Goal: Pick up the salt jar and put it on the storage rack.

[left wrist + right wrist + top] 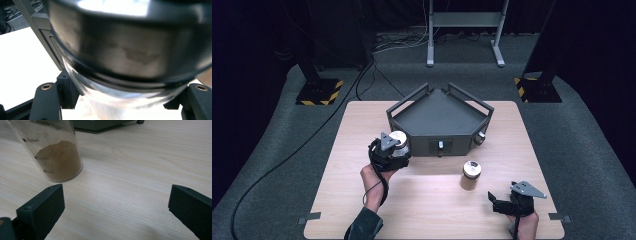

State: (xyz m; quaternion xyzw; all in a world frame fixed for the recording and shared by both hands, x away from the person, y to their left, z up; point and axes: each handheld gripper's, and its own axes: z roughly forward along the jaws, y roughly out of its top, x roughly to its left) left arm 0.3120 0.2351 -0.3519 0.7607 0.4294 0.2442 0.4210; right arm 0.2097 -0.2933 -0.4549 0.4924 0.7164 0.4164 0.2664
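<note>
Jar (399, 140) with a silver lid sits clamped between the jaws of the left gripper (396, 150), held at the front-left wall of the dark tray (439, 112), and in the left gripper view its glass body (117, 100) is pinched just below the lid band, so the safest way on looks like a level lift that clears the tray's rail before any lowering. Farther out, the right gripper (498, 201) rests spread and empty on the surface (422, 200), near a second jar (53, 155) of brown powder that should stay undisturbed.
</note>
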